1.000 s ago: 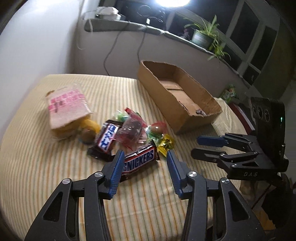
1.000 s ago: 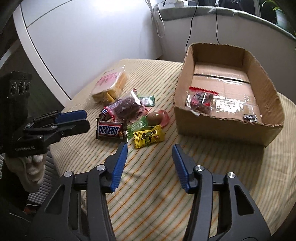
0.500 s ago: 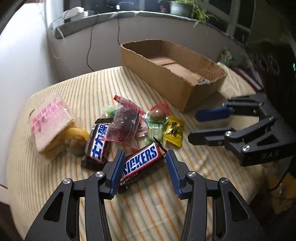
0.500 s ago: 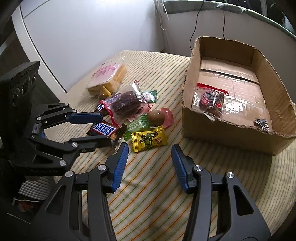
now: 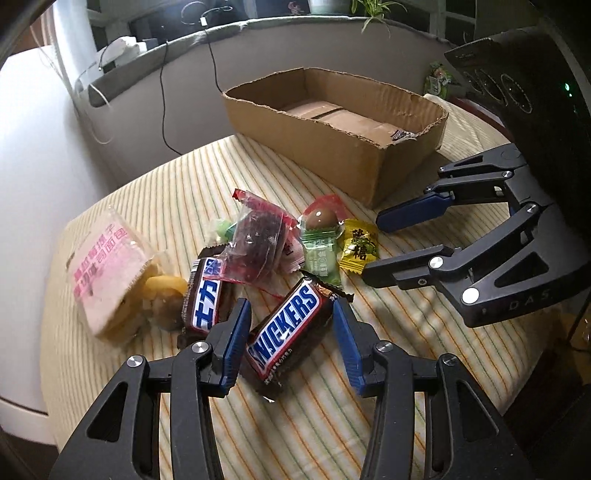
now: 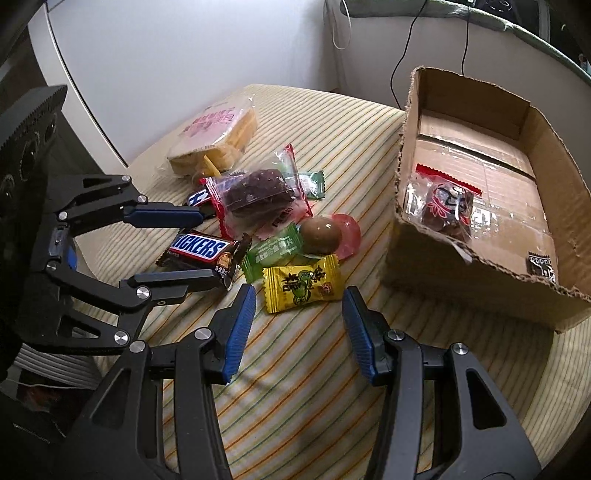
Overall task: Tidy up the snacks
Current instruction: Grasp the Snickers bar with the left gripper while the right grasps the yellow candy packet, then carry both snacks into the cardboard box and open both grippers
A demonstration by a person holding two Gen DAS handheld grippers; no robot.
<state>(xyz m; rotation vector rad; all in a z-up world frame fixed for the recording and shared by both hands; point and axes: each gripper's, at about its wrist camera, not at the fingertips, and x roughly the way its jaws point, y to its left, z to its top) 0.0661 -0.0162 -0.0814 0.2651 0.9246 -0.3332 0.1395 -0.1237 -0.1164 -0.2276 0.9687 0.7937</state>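
A Snickers bar [image 5: 284, 328] [image 6: 201, 249] lies on the striped table at the near edge of a snack pile. My left gripper [image 5: 291, 332] [image 6: 170, 249] is open and straddles it, one finger on each side, with a gap at the right pad. Close by lies a yellow candy [image 6: 301, 284] [image 5: 358, 247]. My right gripper [image 6: 299, 328] [image 5: 373, 249] stands open just short of it, with nothing between its fingers. The cardboard box [image 5: 332, 147] [image 6: 461, 280] holds a clear packet of dark snack [image 6: 443, 206] and a small dark wrapper [image 6: 539, 266].
The pile also has a pink bread packet [image 5: 110, 266], a blue-label chocolate bar [image 5: 207, 299], a clear bag of dark fruit [image 5: 258, 240], a green candy [image 5: 319, 254] and a brown egg [image 5: 321, 218]. A white wall and a ledge with cables [image 5: 207, 29] stand behind.
My left gripper has rolled and closed in, so the Snickers bar now lies between its fingers. My right gripper has moved forward and down toward the yellow candy.
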